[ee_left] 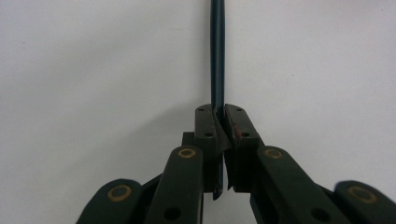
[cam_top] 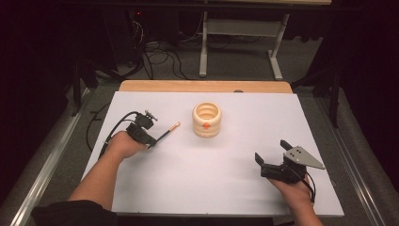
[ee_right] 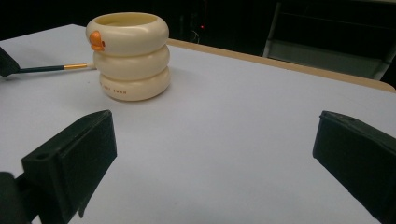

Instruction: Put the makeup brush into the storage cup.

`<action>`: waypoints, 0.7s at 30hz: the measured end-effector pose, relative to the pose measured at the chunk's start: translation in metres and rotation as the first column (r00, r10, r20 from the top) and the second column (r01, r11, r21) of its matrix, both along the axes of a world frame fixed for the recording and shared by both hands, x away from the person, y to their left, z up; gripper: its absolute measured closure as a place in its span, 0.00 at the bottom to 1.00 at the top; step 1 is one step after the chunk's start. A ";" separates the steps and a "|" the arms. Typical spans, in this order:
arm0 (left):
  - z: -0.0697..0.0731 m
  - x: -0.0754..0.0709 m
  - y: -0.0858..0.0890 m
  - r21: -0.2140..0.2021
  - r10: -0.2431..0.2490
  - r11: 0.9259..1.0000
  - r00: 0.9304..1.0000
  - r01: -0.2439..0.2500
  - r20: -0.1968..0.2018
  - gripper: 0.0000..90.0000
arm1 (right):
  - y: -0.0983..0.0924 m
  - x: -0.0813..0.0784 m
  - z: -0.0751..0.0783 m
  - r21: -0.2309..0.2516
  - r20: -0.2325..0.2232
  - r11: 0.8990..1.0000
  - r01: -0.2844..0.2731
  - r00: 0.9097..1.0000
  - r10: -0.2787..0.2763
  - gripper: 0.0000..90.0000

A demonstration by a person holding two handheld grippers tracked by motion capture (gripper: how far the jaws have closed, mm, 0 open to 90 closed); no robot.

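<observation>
Dark and slim, the pencil is clamped in my left gripper, its tip aimed at the cream ringed holder nearby. Pickup is done; dropping it in remains. My right gripper rests spread wide, holding nothing.

We see a cream, three-ringed cup bearing a small orange duck mark and faint brown lettering on its lowest ring. The pen is dark along its shaft, with a copper-orange tip. Both the left hand-held gripper and the right hand-held gripper are black, the left showing brass-coloured rivets. The bench is plain white with a pale wooden far edge.
</observation>
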State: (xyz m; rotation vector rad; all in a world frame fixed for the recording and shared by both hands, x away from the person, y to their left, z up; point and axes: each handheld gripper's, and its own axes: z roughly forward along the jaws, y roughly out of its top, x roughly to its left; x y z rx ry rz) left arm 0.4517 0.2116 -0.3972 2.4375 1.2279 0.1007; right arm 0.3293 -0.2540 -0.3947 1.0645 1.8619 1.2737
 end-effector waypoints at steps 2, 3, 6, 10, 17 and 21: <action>0.001 -0.001 0.002 -0.007 0.008 1.000 1.000 -0.008 0.012 0.95 | 0.000 0.000 0.000 0.004 -0.004 1.000 0.005 1.000 -0.005 0.01; 0.002 -0.002 0.003 -0.012 0.013 1.000 1.000 -0.013 0.018 0.95 | 0.000 0.000 0.000 0.004 -0.004 1.000 0.005 1.000 -0.005 0.01; 0.005 -0.006 0.005 -0.029 0.022 0.999 0.999 -0.020 0.047 0.95 | 0.000 0.000 0.000 0.001 0.000 1.000 0.003 1.000 -0.003 0.01; 0.007 -0.011 0.007 -0.077 0.033 0.997 0.996 -0.027 0.086 0.95 | 0.000 -0.001 0.000 0.006 -0.005 1.000 0.007 1.000 -0.007 0.01; 0.004 -0.019 0.012 -0.114 0.055 0.993 0.992 -0.043 0.113 0.95 | 0.000 0.000 0.000 -0.001 0.005 1.000 0.005 1.000 -0.005 0.01; 0.004 -0.025 0.014 -0.137 0.064 0.990 0.988 -0.044 0.144 0.95 | 0.001 0.000 0.000 0.001 0.000 1.000 0.006 1.000 -0.006 0.01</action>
